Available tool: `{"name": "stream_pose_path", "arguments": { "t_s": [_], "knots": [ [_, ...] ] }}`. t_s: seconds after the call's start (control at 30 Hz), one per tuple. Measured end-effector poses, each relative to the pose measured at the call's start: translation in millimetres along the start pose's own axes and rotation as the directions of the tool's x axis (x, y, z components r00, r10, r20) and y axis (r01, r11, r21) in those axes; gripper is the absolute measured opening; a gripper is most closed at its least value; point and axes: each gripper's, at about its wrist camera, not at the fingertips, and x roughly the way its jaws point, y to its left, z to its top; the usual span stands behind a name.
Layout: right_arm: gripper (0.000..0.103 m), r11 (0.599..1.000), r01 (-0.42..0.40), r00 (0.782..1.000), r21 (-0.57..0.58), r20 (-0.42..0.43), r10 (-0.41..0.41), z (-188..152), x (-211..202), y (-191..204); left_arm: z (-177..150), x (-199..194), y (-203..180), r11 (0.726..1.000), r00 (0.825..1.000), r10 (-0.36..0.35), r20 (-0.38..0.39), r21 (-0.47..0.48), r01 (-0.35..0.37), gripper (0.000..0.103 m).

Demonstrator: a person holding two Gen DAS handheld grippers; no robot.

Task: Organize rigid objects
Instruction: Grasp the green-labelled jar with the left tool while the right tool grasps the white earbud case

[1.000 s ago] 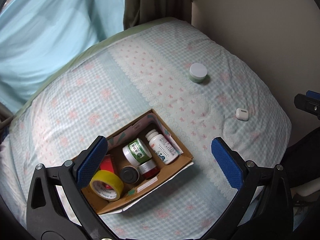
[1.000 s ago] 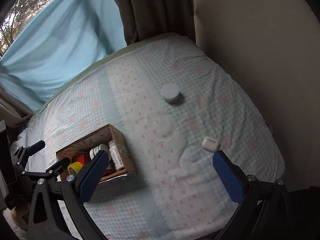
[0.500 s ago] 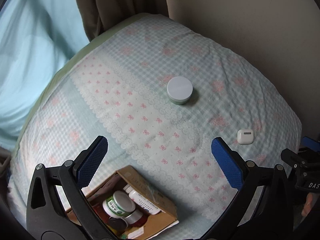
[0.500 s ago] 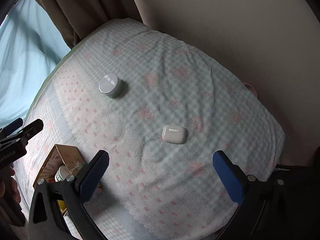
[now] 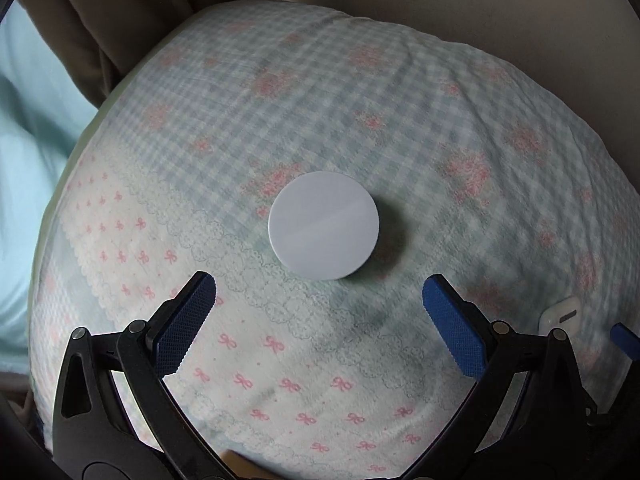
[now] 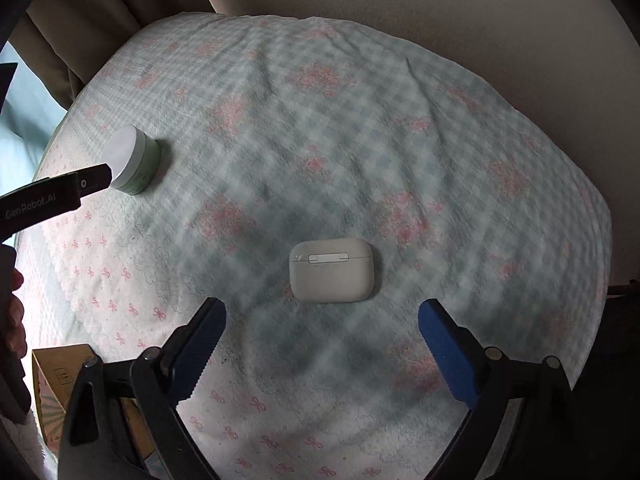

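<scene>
— What is seen of the room?

— A bed is shown, covered by a checked sheet printed with pink flowers, with a white bow-patterned band along its near edge. A plain beige wall is met at the bed's far edge.

— And at the far left corner?

— Brown curtains are hung there, and pale blue fabric is lit by daylight beside them.

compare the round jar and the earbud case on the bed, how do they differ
The jar is round with a flat white lid and pale green side; the earbud case is a rounded white rectangle with a hinge strip. The jar stands taller, the case lies flat and low. The jar is ahead of the left tongs, the case ahead of the right tongs. Both rest loose on the bedspread.
</scene>
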Motion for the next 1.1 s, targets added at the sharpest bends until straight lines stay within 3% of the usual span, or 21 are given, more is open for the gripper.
{"name": "stream_pose_path", "arguments": {
  "t_s": [0.13,0.4,0.47,0.57,0.63,0.67,1.1],
  "knots": [
    [0.084,0.999,0.036,0.999,-0.02,0.011,-0.036,1.0,22.0,6.8,6.7,28.3,-0.7,1.0,1.0,0.0,0.006,0.007,0.0,0.103],
    [0.082,0.997,0.071,0.997,0.044,-0.026,-0.069,1.0,60.8,2.2,14.2,62.1,-6.2,0.999,1.0,-0.016,-0.007,0.033,0.016,0.095],
    [0.074,0.996,0.087,0.996,0.025,-0.019,-0.087,0.4,61.7,2.6,16.2,64.3,-7.0,0.999,1.0,-0.027,-0.005,0.033,0.027,0.093],
    [0.063,0.995,0.095,0.995,0.013,-0.011,-0.095,2.3,63.3,5.2,20.1,66.4,-5.7,0.997,0.997,-0.075,-0.017,0.011,0.076,0.082],
    [0.057,0.995,0.096,0.995,0.019,-0.016,-0.096,8.5,62.9,8.3,20.8,66.5,-4.8,0.998,0.997,-0.069,-0.017,-0.003,0.068,0.077],
    [0.057,0.995,0.096,0.995,0.019,-0.017,-0.096,7.9,61.1,7.0,23.1,67.4,-4.0,0.998,0.998,-0.059,-0.016,-0.008,0.059,0.069],
    [0.056,0.999,0.05,0.998,0.015,-0.029,-0.05,9.6,54.2,-2.5,22.7,47.4,-2.6,0.999,0.999,-0.035,-0.034,-0.042,0.034,0.069]
  ]
}}
